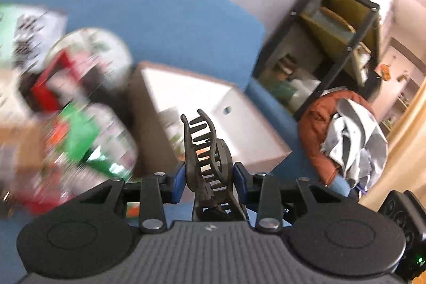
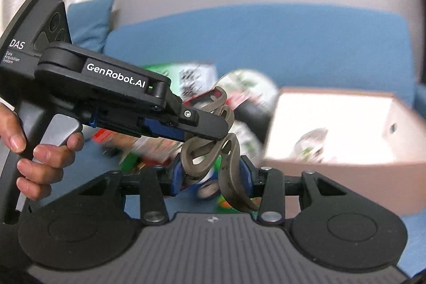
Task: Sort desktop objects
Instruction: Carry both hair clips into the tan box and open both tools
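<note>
A grey-brown hair claw clip (image 1: 205, 151) stands upright between the fingers of my left gripper (image 1: 209, 177), which is shut on it. In the right wrist view the same clip (image 2: 213, 145) is held by the left gripper (image 2: 205, 128) from the left, and its lower part sits between the blue pads of my right gripper (image 2: 211, 177), which looks closed against it. A brown box with a white inside (image 1: 213, 111) (image 2: 332, 129) stands on the blue surface just beyond the clip.
Blurred snack packets and round tubs (image 1: 80, 111) (image 2: 239, 97) lie in a heap left of the box. A blue backrest (image 2: 266, 39) rises behind. A black shelf rack (image 1: 332, 44) and a pile of clothes (image 1: 346, 140) are to the right.
</note>
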`<move>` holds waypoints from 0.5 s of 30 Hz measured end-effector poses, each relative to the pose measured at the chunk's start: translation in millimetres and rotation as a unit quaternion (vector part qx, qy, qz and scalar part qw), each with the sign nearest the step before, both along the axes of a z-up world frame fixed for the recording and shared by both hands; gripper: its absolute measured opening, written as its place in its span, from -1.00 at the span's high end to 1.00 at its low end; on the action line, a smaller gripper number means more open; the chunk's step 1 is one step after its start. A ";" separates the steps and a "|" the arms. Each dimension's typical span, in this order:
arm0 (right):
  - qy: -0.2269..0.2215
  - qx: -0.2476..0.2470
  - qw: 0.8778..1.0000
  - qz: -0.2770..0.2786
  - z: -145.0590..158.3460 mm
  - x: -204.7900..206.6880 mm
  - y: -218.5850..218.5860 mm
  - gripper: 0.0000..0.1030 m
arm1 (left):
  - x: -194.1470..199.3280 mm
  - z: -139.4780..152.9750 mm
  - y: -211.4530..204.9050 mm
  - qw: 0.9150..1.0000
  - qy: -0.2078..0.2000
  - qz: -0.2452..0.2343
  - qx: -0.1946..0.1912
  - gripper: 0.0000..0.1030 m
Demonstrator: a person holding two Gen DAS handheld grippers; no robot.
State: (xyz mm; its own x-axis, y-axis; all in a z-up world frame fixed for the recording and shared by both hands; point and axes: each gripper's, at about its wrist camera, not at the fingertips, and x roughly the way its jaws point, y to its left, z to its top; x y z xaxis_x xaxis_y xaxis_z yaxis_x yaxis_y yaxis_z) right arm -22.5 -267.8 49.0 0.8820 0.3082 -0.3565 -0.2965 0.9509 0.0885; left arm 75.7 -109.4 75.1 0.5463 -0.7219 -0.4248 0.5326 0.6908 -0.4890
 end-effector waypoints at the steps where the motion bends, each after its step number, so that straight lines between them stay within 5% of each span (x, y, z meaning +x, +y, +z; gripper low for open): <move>1: -0.007 -0.003 1.000 -0.009 4.2 2.4 -6.8 0.18 | 4.0 3.9 -8.4 1.000 -0.006 -0.004 -0.001 0.22; 7: -0.031 -0.016 0.998 -0.052 25.0 30.7 -52.8 0.18 | 45.9 15.5 -57.2 0.999 -0.018 -0.028 -0.021 0.22; 15: 0.008 -0.046 0.995 -0.086 12.9 82.7 -109.4 0.19 | 110.9 -14.5 -123.2 0.997 0.049 -0.040 -0.041 0.21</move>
State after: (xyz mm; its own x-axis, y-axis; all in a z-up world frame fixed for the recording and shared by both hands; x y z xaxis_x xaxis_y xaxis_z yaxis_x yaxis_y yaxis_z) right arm 60.2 -377.2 61.9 0.9131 0.1180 -0.3902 -0.1272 0.9919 0.0023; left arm 186.5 -232.6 60.6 0.4448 -0.7959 -0.4108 0.5317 0.6037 -0.5939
